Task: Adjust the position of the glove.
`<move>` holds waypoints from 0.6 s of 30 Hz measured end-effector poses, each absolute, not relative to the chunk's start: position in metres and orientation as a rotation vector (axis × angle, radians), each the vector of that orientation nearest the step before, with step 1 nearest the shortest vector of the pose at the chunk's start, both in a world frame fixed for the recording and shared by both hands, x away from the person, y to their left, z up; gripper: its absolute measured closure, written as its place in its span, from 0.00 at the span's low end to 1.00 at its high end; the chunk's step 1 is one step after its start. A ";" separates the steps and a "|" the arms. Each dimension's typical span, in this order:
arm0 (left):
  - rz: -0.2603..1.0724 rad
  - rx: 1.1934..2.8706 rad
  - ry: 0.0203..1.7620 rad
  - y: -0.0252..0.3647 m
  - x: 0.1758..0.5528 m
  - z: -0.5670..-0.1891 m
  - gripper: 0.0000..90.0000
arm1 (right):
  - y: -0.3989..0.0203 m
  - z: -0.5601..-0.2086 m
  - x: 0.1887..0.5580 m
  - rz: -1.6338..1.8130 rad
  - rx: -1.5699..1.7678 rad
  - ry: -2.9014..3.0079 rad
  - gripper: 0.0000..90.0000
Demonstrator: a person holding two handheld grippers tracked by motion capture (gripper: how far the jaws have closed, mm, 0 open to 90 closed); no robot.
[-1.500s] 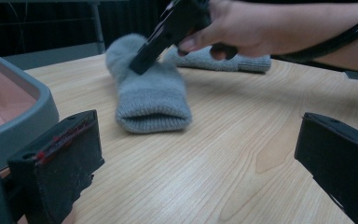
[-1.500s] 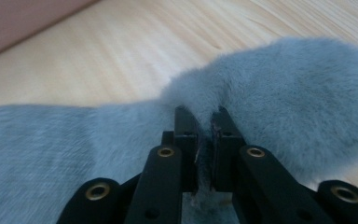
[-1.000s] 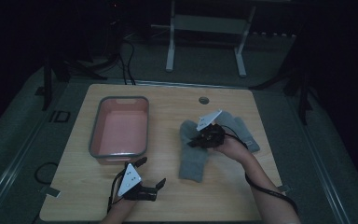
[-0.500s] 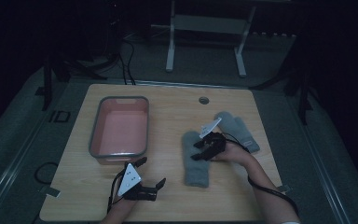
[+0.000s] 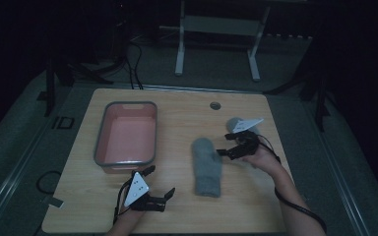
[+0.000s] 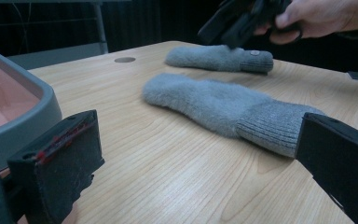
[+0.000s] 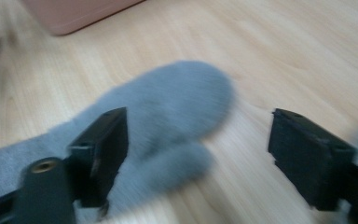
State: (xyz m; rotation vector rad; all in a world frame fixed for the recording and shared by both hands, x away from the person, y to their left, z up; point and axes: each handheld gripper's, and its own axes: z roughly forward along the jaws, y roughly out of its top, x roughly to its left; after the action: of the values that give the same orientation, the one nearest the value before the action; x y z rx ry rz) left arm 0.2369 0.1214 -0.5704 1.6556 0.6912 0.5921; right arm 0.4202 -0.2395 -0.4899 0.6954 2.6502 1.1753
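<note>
Wooden table point(image 5: 177, 113), empty pink tub point(image 5: 127, 133) beside grey mittens point(image 5: 207, 166), both tools point(image 5: 158, 189) point(image 5: 229, 143) spread, gripping nothing.

desk point(image 5: 177, 113): light wood, carrying everything | tray point(image 5: 102, 135): pink with grey rim, sitting left | round hole point(image 5: 215, 105): showing near far edge | metal stand point(image 5: 216, 24): standing on floor beyond | cables point(image 5: 133, 54): trailing there

Both jaws gape wide: the left gripper point(image 5: 160, 185) lies low and near, the right gripper point(image 5: 225, 144) reaches forward
</note>
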 end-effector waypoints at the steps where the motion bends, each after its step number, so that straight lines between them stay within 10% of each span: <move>1: 0.592 1.655 0.692 0.121 0.237 -0.570 0.01 | -0.248 -0.486 0.422 1.178 0.733 2.646 0.30; 18: 0.598 1.648 0.703 0.122 0.236 -0.570 0.01 | -0.333 -0.504 0.455 0.977 1.137 2.412 0.51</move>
State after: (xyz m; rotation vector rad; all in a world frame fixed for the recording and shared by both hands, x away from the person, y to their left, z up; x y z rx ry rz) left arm 0.2364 0.1219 -0.5705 1.6483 0.7030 0.5980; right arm 0.4552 -0.3329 -0.5044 1.1372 2.4116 0.9766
